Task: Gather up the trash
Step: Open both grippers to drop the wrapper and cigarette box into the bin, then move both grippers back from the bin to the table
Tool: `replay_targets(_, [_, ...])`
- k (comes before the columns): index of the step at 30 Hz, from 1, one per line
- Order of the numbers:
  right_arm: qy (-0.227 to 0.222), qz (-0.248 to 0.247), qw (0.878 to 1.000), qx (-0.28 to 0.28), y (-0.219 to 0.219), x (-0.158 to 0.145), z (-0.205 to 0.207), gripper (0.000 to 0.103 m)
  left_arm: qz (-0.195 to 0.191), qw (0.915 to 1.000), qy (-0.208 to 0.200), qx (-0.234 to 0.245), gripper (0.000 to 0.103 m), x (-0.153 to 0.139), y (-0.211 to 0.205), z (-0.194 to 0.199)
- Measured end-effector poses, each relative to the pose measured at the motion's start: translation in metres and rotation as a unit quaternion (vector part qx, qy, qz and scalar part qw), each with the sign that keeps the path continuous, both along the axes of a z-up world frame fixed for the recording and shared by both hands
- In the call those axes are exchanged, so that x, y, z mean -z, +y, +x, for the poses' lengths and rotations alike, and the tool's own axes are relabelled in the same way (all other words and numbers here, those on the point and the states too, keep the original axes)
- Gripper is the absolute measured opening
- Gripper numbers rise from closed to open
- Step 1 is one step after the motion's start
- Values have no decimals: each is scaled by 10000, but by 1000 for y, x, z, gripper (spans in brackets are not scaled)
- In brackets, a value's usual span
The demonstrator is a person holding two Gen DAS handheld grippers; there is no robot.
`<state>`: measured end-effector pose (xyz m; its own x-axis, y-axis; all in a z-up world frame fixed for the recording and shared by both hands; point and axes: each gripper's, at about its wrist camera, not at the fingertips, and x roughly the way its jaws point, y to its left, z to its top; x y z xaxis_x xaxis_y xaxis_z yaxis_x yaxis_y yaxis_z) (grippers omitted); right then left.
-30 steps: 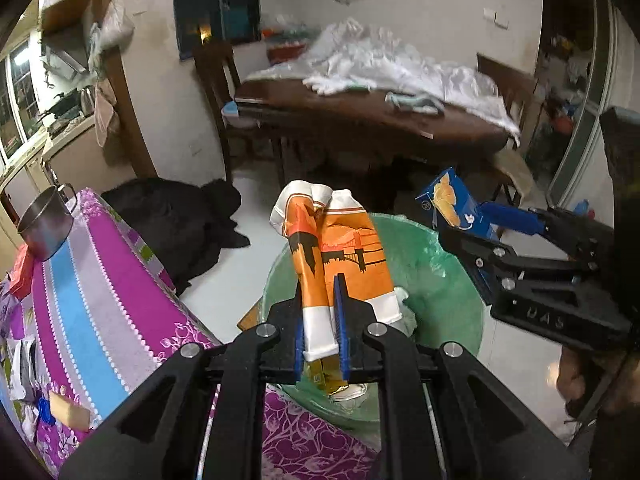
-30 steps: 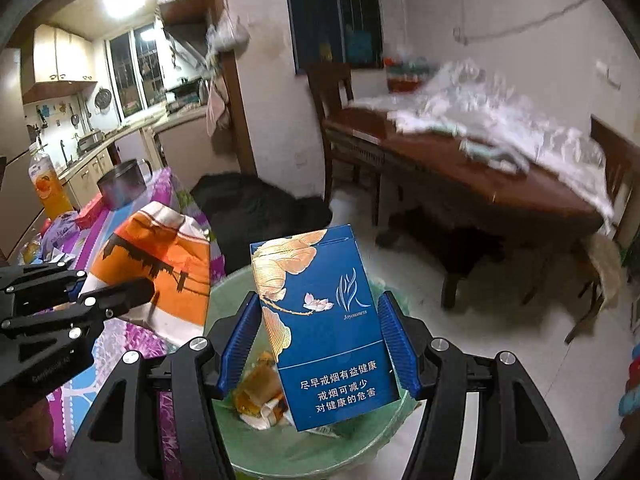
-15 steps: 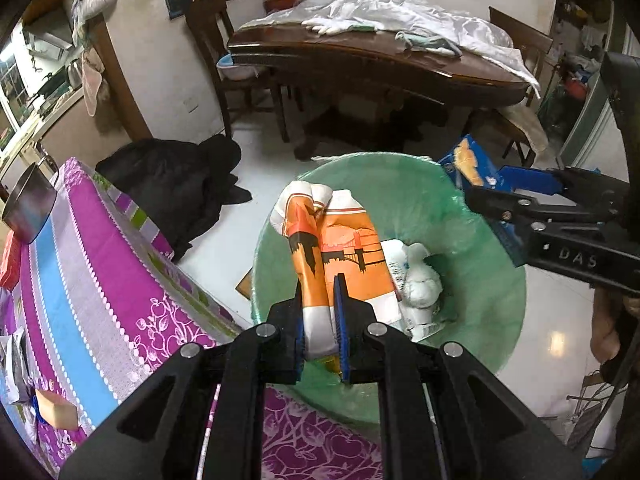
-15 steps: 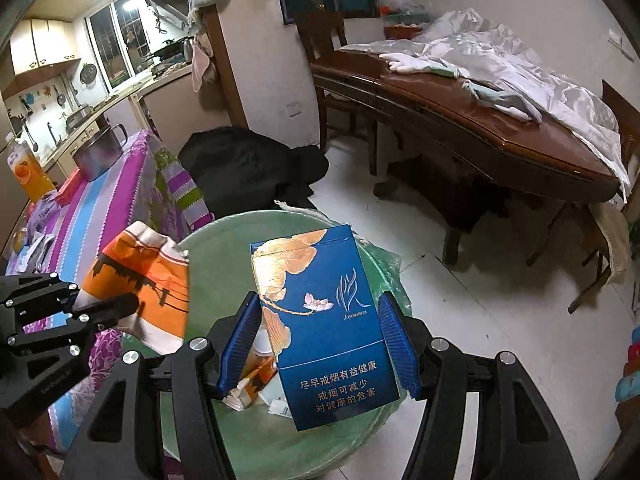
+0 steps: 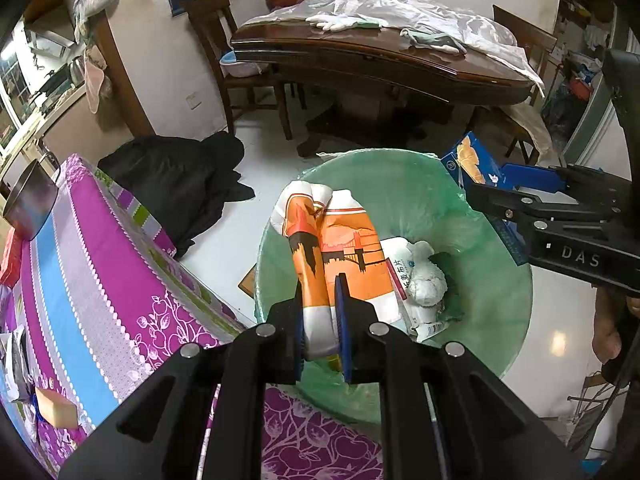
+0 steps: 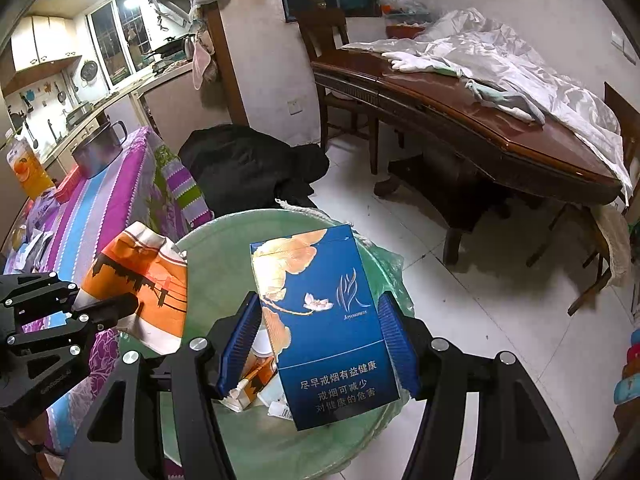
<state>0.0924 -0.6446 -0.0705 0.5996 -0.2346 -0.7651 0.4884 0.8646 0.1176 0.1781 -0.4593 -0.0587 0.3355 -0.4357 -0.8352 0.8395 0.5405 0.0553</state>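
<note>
Two grips loaded over my green-lined bin (image 5: 492, 208) at frame centre: left gripper (image 5: 322, 320) pinches the orange wrapper (image 5: 340, 248), right gripper (image 6: 320, 344) clamps the blue carton (image 6: 324, 320); sloppy release could drop either onto the purple tablecloth (image 5: 92, 264) or floor.

The bin (image 5: 492, 316) mouth lies open below both grippers, only a white wad (image 5: 426, 280) and scraps low inside. The purple-clothed table (image 5: 92, 280) presses against the bin's left rim. Beyond the bin, bare floor (image 6: 460, 292) runs to a black heap (image 6: 248, 168) and the wooden table (image 6: 480, 120)
</note>
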Motion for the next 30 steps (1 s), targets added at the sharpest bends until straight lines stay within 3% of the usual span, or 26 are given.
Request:
replay_targets(4, [-1,-39,10000,-16,3,-1,1,62,-30,10000,-34,-50,14,-1,1,0])
replay_targets(6, [-40,-38,10000,-18,4,-2,0,63,-59,9999,-61,-105,38,-1,3,2])
replay_targets(7, [-66,-37,10000,-5,4,-3,-1,64,-98,9998,-67,-148,56,-2,5,3])
replay_targets(8, [-115,-44,9999,19,4,-4,-2,66,-135,9997,-70,-202,60,-3,7,5])
replay_targets(30, [-216,-139,9997,23,16,-11,-10,67,-295,9988,-79,-370,60,-9,23,7])
